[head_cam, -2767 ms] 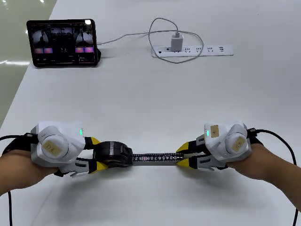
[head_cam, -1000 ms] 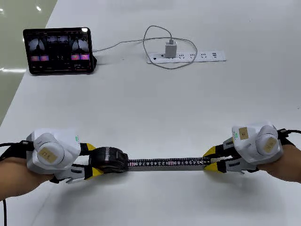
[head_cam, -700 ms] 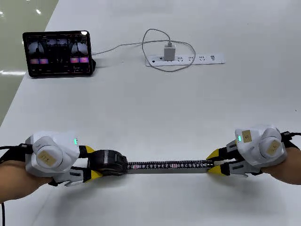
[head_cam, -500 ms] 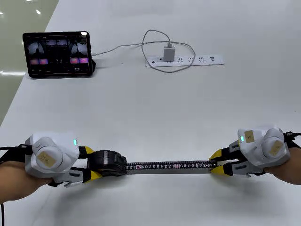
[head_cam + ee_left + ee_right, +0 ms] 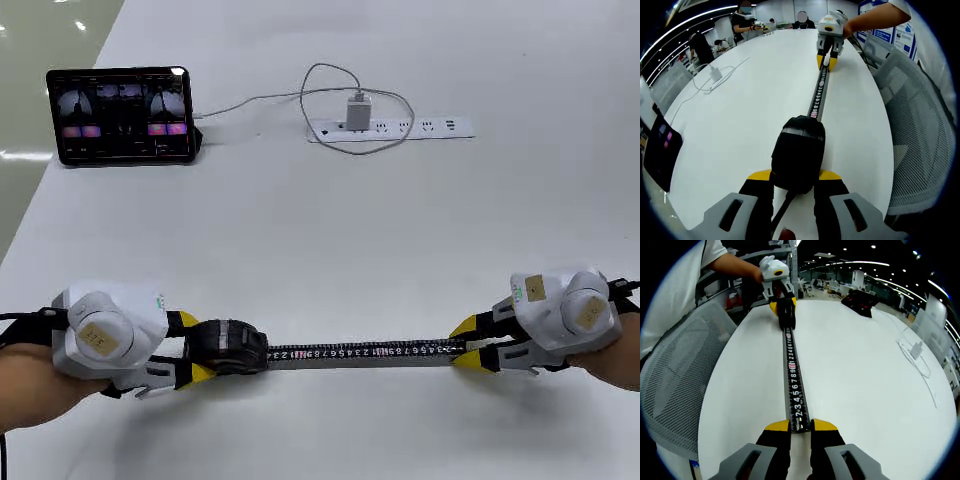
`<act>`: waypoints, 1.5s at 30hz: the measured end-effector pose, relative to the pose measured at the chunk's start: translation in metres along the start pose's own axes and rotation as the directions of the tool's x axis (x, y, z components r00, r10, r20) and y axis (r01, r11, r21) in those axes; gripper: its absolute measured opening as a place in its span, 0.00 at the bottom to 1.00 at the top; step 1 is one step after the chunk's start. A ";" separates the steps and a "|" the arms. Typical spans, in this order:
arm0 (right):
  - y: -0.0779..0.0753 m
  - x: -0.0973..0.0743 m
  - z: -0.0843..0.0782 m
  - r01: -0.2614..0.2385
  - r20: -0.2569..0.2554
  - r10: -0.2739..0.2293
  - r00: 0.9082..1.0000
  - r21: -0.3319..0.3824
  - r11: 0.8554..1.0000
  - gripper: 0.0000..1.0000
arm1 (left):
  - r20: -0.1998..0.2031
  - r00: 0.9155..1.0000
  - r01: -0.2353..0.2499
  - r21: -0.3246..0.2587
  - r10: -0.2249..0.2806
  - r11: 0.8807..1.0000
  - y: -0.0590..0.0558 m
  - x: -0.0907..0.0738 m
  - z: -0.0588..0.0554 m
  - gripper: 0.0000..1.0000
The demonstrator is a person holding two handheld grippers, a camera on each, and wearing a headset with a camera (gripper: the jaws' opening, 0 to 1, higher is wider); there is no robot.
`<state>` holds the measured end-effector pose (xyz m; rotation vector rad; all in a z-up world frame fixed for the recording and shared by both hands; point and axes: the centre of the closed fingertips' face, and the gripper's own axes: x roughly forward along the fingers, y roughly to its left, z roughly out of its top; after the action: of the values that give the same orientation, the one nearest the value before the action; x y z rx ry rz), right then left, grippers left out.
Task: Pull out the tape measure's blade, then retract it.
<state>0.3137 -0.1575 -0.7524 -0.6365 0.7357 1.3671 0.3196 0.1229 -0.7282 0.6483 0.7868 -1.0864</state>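
Observation:
A black tape measure case (image 5: 228, 346) rests low on the white table, and my left gripper (image 5: 190, 347) is shut on it; in the left gripper view the case (image 5: 798, 152) fills the space between the yellow-tipped fingers (image 5: 759, 175). The numbered blade (image 5: 365, 351) runs right from the case to my right gripper (image 5: 466, 343), which is shut on the blade's end. In the right gripper view the blade (image 5: 793, 380) stretches away from that gripper (image 5: 800, 426) toward the case (image 5: 785, 312) and the left gripper (image 5: 779, 304). The right gripper (image 5: 827, 61) appears far off in the left gripper view.
A tablet (image 5: 122, 102) stands at the back left, its cable running to a charger (image 5: 359, 108) plugged into a white power strip (image 5: 390, 128). Mesh chair backs (image 5: 912, 120) sit along the table's near edge. The table's left edge (image 5: 40, 190) drops to a green floor.
The right gripper has moved further right, drawing more blade out of the case. The left gripper and case have stayed almost in place.

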 end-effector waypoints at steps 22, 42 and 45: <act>0.001 0.001 0.000 -0.007 -0.044 0.006 0.999 -0.018 1.000 0.12 | -0.002 1.000 -0.007 0.016 0.007 1.000 0.000 0.001 0.001 0.27; 0.002 0.001 0.003 -0.001 -0.035 0.001 0.999 0.025 1.000 0.19 | -0.014 1.000 -0.013 -0.001 0.013 1.000 -0.001 0.002 0.001 0.34; 0.002 0.001 0.003 0.001 -0.034 0.000 0.999 0.026 1.000 0.20 | -0.014 1.000 -0.015 -0.005 0.015 1.000 -0.001 0.001 0.000 0.35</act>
<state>0.3123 -0.1548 -0.7510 -0.6410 0.7791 1.3472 0.3189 0.1217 -0.7293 0.6575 0.7958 -1.0672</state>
